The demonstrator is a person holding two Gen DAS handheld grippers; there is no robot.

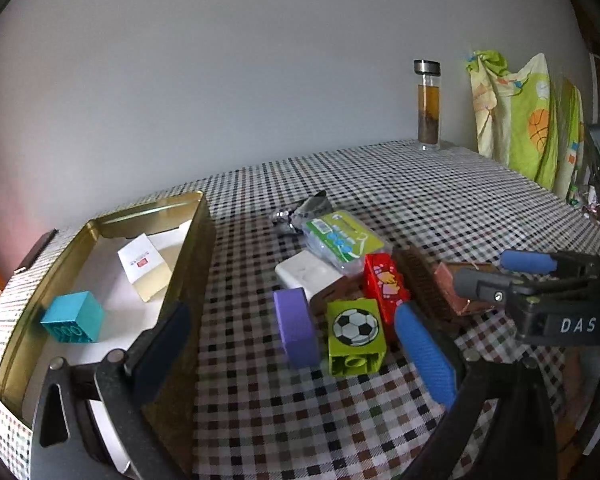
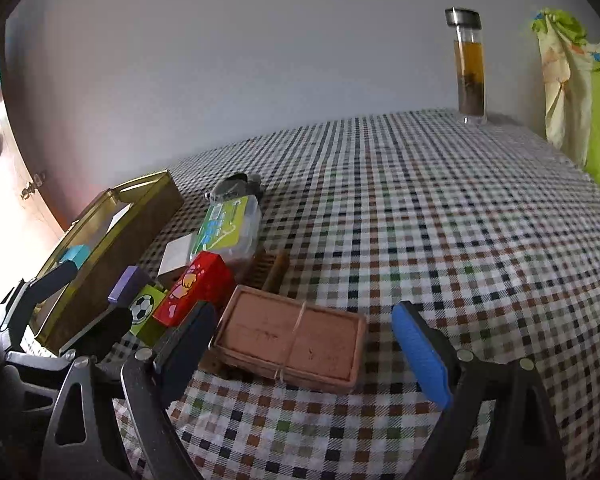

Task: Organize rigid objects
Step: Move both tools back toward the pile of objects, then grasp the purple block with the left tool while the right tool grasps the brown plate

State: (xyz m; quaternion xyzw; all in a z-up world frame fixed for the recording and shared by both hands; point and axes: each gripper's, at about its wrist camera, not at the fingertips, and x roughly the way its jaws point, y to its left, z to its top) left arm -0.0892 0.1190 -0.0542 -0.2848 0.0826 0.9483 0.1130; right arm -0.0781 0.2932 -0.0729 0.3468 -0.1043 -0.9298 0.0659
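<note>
Brown box [image 2: 290,338], tied with string, lies flat on the checked cloth [image 2: 440,216] at the right edge of the pile, touching the red brick [image 2: 196,292]. Long axis runs crosswise to the right gripper [image 2: 304,356], whose fingers stand wide apart, empty, either side of it; it's the nearer tool. Left gripper [image 1: 292,344] also wide open, empty, facing the football brick [image 1: 354,334] and purple block [image 1: 296,326]. Tin [image 1: 188,256] sits left, with a teal brick [image 1: 73,317] inside. Likely next: close on the box.
</note>
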